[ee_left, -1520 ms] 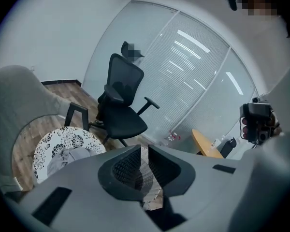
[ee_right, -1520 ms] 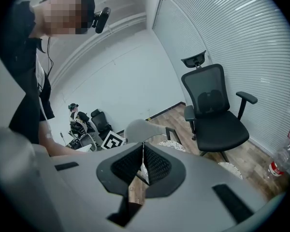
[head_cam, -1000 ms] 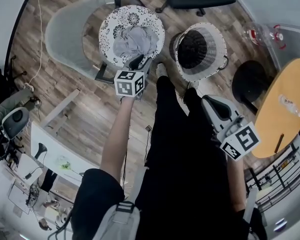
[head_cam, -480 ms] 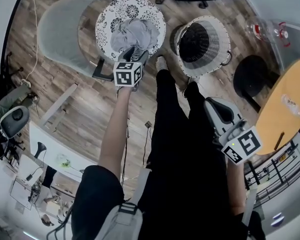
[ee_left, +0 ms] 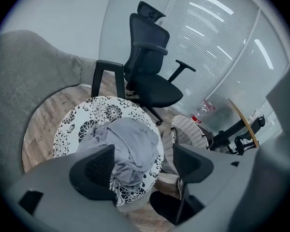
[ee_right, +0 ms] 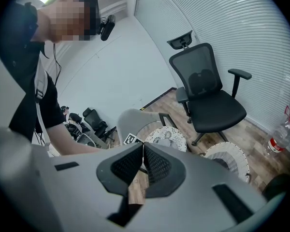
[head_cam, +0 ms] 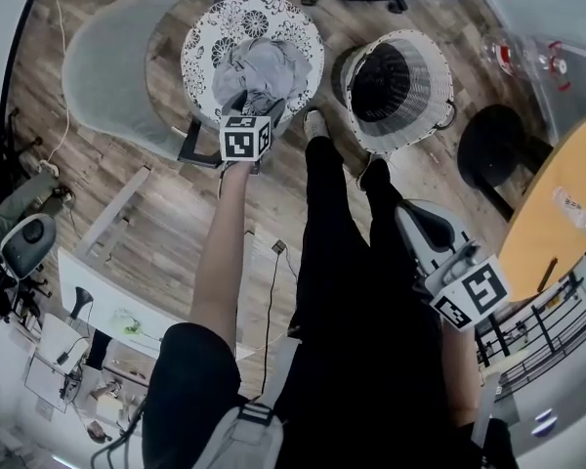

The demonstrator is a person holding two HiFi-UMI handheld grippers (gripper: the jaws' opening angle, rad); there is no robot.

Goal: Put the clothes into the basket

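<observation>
wooden floor [head_cam: 127, 193] is filling the head view, and a big grey armchair [head_cam: 107, 66] is curving round the top left. a black office chair [ee_left: 152, 81] is standing behind the round patterned table [head_cam: 200, 47]. just right of that table the white wicker basket [head_cam: 425, 86] is sitting on the floor, dark inside, nothing visible in it. the grey clothes [head_cam: 269, 66] are lying in a crumpled heap on the patterned table, well apart from the basket. the left gripper [ee_left: 142, 164] is hanging right over the heap's near edge, its jaws spread wide, having just been opening, the grey cloth showing in the gap with neither pad pressing on it. the right gripper [ee_right: 143, 164] is hanging low by the person's right side, its jaws pressed together with nothing between them.
</observation>
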